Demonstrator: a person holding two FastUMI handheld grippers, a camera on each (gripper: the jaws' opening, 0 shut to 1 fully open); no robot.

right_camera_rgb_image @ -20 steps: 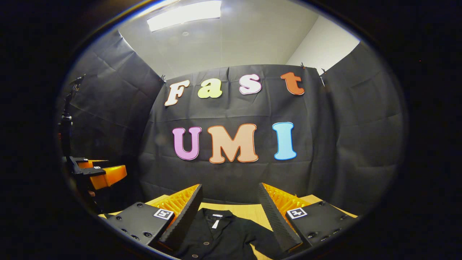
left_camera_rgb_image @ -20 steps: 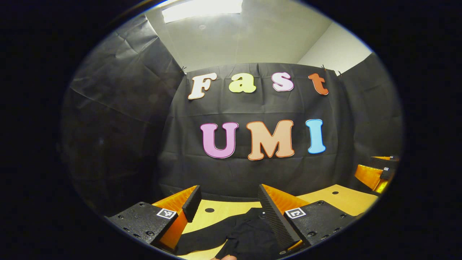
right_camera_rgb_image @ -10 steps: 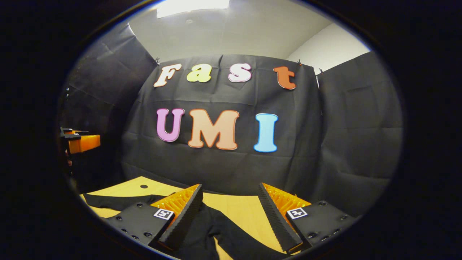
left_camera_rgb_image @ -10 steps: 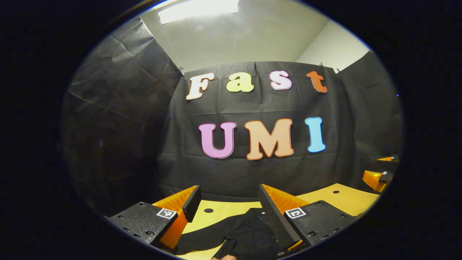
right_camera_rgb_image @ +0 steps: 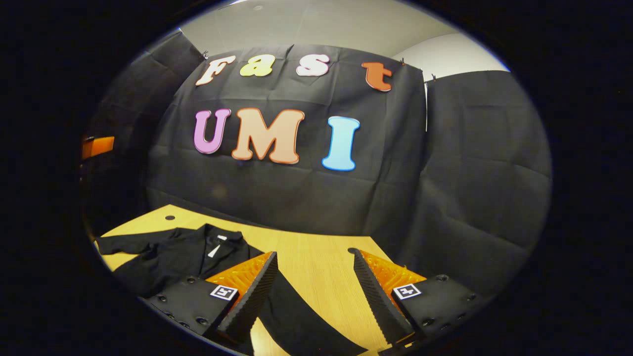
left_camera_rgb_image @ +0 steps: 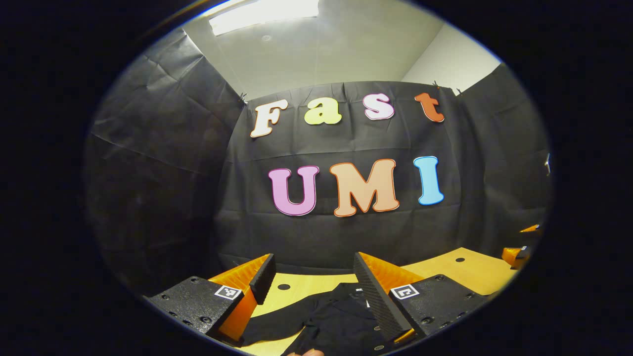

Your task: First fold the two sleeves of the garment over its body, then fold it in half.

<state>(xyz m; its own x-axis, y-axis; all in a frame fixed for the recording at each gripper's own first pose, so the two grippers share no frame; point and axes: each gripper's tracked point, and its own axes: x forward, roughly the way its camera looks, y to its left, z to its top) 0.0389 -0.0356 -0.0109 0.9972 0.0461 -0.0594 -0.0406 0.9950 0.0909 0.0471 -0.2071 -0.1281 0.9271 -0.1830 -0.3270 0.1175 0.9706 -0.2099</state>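
1. Left gripper view: the left tongs point(left_camera_rgb_image: 311, 277) gape wide with nothing between them, above a black collared shirt point(left_camera_rgb_image: 341, 316) lying on the wooden counter point(left_camera_rgb_image: 465, 269).
2. Right gripper view: the right tongs point(right_camera_rgb_image: 316, 282) are also spread apart and hold nothing; the shirt point(right_camera_rgb_image: 178, 254) lies at left, one sleeve point(right_camera_rgb_image: 292, 321) running under them.
3. The shirt's lower part is cut off at both views' bottom edge.

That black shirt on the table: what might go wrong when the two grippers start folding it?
The shirt lies rumpled, so a sleeve might fold crooked. The right hand-held gripper is open above sleeve and bare table; it could pinch too little cloth. The left hand-held gripper, open above dark cloth, may grab several layers.
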